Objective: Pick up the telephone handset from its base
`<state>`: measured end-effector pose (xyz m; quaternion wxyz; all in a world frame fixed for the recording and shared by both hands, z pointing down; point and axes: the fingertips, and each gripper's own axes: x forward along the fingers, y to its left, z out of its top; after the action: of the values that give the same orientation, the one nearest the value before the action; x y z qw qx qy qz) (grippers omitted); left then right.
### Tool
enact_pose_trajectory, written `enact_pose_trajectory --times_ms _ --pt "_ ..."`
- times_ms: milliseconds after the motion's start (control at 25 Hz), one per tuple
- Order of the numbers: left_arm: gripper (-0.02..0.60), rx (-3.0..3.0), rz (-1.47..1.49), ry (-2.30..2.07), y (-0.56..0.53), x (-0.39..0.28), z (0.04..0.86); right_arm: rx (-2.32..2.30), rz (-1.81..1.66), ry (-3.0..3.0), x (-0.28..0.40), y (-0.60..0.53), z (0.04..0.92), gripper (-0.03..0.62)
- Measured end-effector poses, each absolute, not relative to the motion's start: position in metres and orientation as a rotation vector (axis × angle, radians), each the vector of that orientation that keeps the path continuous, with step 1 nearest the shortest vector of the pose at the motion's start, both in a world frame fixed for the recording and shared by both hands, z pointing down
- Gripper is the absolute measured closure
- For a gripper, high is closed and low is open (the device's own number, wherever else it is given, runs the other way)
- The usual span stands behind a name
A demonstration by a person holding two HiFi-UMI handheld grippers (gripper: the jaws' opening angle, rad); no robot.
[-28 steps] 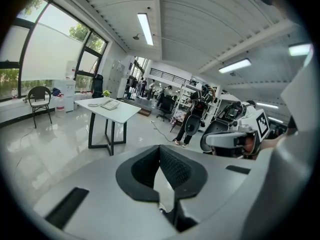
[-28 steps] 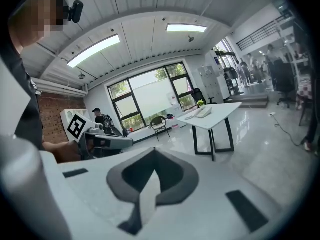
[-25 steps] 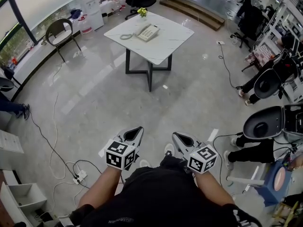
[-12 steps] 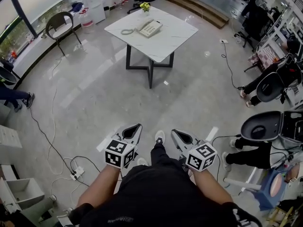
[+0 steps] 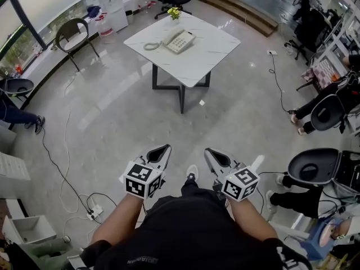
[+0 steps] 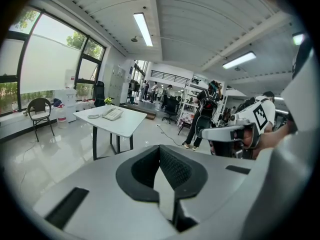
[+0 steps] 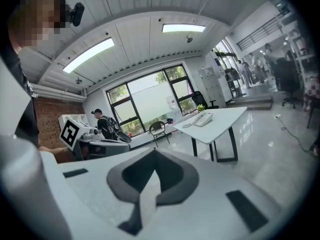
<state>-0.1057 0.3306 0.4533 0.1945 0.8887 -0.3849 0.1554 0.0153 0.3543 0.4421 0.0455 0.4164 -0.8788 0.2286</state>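
Nearest, the left hand-held gripper (image 5: 159, 153) and the right hand-held gripper (image 5: 216, 155) are carried side by side, low in front of the person's body. Both point toward the tabletop (image 5: 208, 55) and are well apart from it. Each has its jaws pressed together on nothing, which suits being carried across a room, since nothing is within reach to grasp. Between them and the tabletop lies glossy grey floor (image 5: 112, 111), with a power strip (image 5: 94, 211) and its cables on the near left side of the tabletop. The tabletop is a white square slab on a dark frame, turned corner-on to the person. The telephone (image 5: 179, 40) sits on its far left part, pale cream, its keys too small to read. The handset (image 5: 171, 36) lies in its cradle along the base's left side, the same pale colour. A coiled cord (image 5: 151, 45) loops onto the tabletop just left of it. A small pot of yellow flowers (image 5: 175, 13) stands at the tabletop's far corner. The pickup looks not yet begun, and whichever gripper takes the handset will need to spread its jaws first.
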Motion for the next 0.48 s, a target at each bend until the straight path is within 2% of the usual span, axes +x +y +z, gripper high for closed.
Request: enact_pose_trajectory --times_ms 480 --pt "0.578 2.500 0.461 -1.103 0.243 -0.063 0.446 1.241 0.697 -2.712 0.053 0.263 0.438 0.595"
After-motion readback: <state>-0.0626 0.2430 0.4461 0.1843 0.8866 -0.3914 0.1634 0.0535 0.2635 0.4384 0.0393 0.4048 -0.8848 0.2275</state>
